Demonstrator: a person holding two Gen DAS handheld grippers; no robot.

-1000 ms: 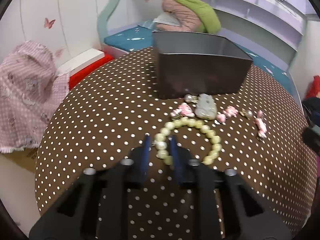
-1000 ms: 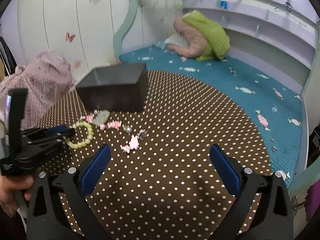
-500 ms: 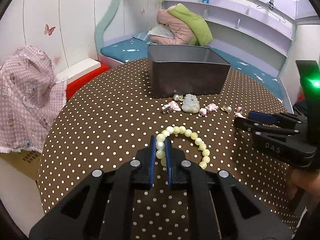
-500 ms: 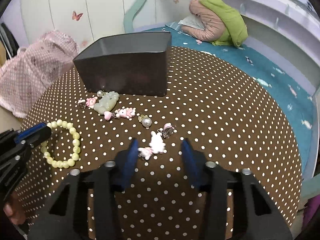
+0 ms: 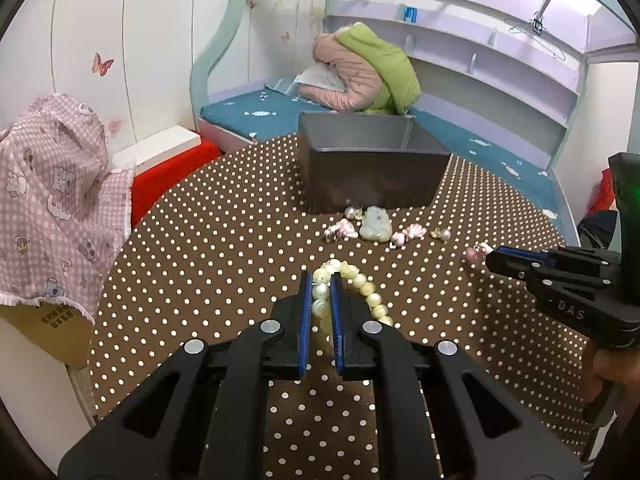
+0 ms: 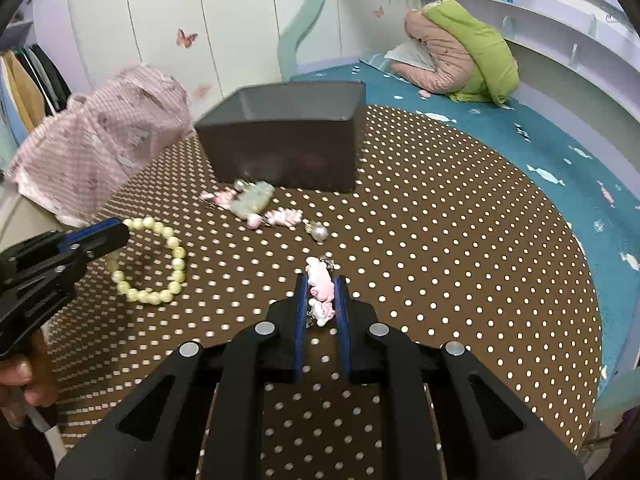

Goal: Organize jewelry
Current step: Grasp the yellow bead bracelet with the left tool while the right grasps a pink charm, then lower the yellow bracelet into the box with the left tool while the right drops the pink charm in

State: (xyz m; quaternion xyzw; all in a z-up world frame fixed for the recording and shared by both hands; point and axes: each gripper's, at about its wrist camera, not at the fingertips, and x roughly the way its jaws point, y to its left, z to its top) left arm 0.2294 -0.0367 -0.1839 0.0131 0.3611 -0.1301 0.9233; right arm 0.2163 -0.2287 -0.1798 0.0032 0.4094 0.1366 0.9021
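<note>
My left gripper (image 5: pixel 321 280) is shut on a pale green bead bracelet (image 5: pixel 362 286), which hangs partly lifted over the brown polka-dot table (image 5: pixel 224 240); the bracelet also shows in the right wrist view (image 6: pixel 160 264). My right gripper (image 6: pixel 321 280) is shut on a pink bunny charm (image 6: pixel 320 280). A dark grey open box (image 5: pixel 368 168) stands at the table's far side. In front of it lie a jade pendant (image 5: pixel 374 222), pink charms (image 5: pixel 408 234) and pearl earrings (image 5: pixel 442 234).
A pink checked cloth (image 5: pixel 52 196) hangs left of the table. A red and white box (image 5: pixel 164 160) sits beyond the table's left edge. A teal bed (image 6: pixel 540 140) with a pink and green jacket (image 6: pixel 460 52) lies behind.
My left gripper closed on the bracelet and lifted part of it. My right gripper came down from above the table and closed on the pink bunny charm.
</note>
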